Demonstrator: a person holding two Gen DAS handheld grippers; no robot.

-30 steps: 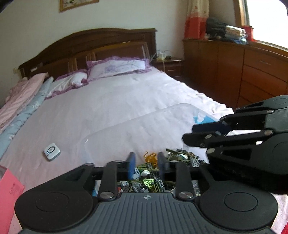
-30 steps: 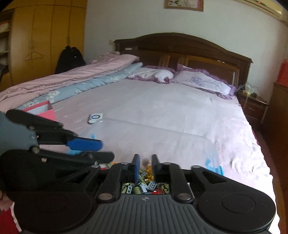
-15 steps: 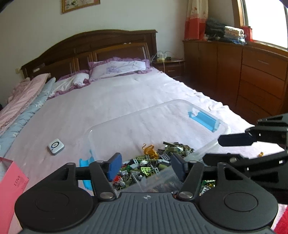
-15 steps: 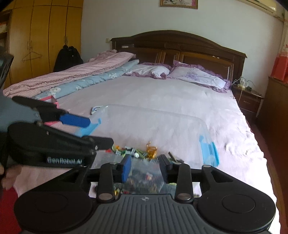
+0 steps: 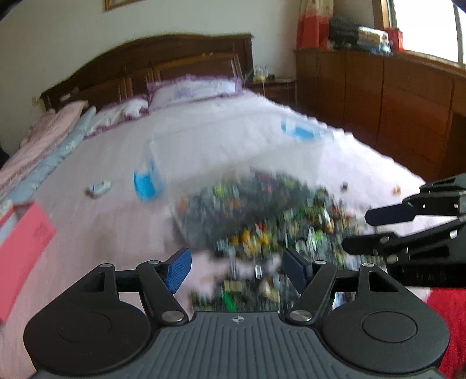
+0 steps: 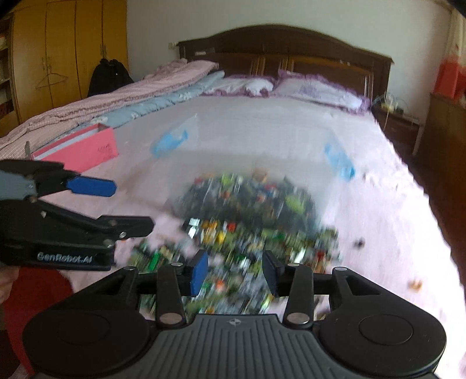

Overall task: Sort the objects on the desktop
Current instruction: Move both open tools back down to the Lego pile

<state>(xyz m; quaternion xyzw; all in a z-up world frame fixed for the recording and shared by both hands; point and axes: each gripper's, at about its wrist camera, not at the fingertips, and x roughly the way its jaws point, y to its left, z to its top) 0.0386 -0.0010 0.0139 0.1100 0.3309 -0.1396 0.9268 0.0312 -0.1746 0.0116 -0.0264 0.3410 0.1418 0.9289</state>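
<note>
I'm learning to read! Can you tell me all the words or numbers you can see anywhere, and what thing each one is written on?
"GenRobot.AI": white letters on the side of the left gripper, seen from the right wrist camera.
Pink box: a small dark marking on its side, too small and blurred to read in either view.
Picture on the wall: cut off at the edge, nothing readable.
Toy bricks: blurred by motion, no text readable.

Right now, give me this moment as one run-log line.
left gripper: open, empty | right gripper: open, empty | clear bin: blurred, tipped | small bricks: heaped on bed sheet
</note>
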